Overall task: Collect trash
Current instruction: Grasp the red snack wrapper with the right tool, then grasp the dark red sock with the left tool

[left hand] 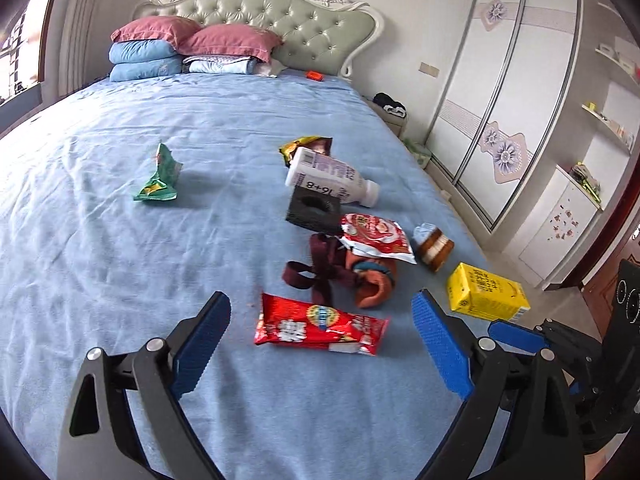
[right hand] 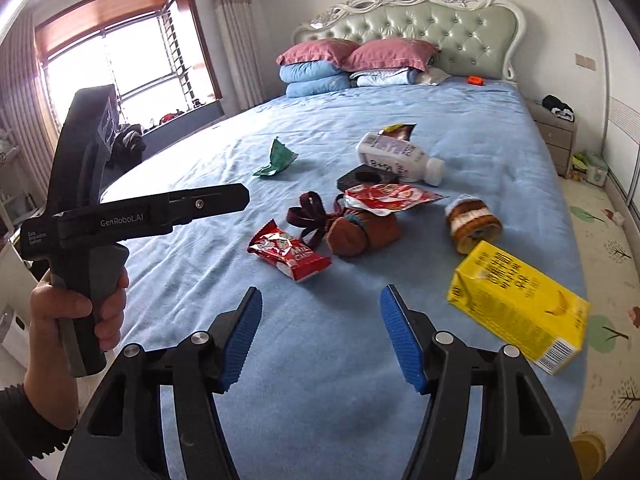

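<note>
Left wrist view shows the left hand-held gripper (left hand: pixel 322 332) released, jaws spread wide and lined up on the red snack wrapper (left hand: pixel 320 326) lying flat on the bed (left hand: pixel 100 240), probably the first pickup. Just beyond the wrapper sit a brown sock bundle (left hand: pixel 360 276) and a second red packet (left hand: pixel 376 238); the yellow carton (left hand: pixel 486 294) lies right of it. The right hand-held gripper (right hand: pixel 320 332) hovers released too, empty, nearest the carton.

left gripper (left hand: pixel 322 334) gap: red snack wrapper (left hand: pixel 320 325) just ahead, bare blue bedsheet (left hand: pixel 100 260) to its left
right gripper (right hand: pixel 321 330) gap: bare sheet ahead; yellow carton (right hand: pixel 516 304) blocks right
</note>
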A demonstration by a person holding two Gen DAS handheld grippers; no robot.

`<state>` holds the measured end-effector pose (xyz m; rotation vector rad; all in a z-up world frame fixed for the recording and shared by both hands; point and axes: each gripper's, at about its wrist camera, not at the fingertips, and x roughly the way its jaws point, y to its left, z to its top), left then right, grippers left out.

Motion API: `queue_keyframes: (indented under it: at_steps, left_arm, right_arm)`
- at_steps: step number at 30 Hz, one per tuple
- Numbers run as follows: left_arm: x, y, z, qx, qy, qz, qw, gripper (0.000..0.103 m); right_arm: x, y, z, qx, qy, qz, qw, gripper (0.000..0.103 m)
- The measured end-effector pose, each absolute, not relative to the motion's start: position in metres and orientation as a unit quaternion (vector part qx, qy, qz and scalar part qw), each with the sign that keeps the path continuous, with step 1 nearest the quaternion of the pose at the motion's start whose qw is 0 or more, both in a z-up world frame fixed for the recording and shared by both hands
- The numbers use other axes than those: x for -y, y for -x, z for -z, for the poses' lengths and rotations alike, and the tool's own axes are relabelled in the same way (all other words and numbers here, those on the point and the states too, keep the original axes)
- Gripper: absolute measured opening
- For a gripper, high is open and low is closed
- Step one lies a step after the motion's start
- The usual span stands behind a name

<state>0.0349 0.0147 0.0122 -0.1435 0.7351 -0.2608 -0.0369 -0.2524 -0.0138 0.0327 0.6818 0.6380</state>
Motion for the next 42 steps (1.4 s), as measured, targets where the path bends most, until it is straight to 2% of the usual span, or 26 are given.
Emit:
queue_keyframes:
  at_steps: [2,8,16,18,19,28,31,42]
  left_arm:
    - [-0.026,-0.041,-0.007,-0.364,0.075,0.125,0.92,0.092]
    - [-0.049,-0.056,0.008,-0.372,0.091,0.123,0.916,0.092]
    - [-0.062,-0.071,0.017,-0.378,0.107,0.124,0.911,0.093]
    - [-0.063,-0.074,0.019,-0.381,0.109,0.123,0.91,0.093]
    - [-0.063,-0.076,0.02,-0.382,0.109,0.123,0.909,0.093]
    - [-0.052,-0.084,0.021,-0.385,0.107,0.132,0.907,0.093]
    - [-0.043,-0.087,0.021,-0.388,0.102,0.138,0.906,0.096]
    - [-0.001,-0.122,0.047,-0.43,0.069,0.143,0.889,0.096]
  right_arm:
    - [0.232,0.029,0.016,-0.332,0.001,-0.321,0.887,0.057]
    - [0.184,0.0,0.022,-0.335,0.063,-0.335,0.878,0.057]
    - [0.146,-0.038,0.052,-0.386,0.128,-0.331,0.851,0.057]
    - [0.141,-0.04,0.057,-0.394,0.14,-0.332,0.846,0.036]
    - [0.139,-0.041,0.061,-0.399,0.147,-0.331,0.842,0.032]
    - [0.172,-0.014,0.044,-0.368,0.108,-0.33,0.863,0.028]
    - [0.195,-0.003,0.039,-0.365,0.091,-0.321,0.869,0.028]
    - [0.29,0.0,0.031,-0.364,0.0,-0.262,0.894,0.028]
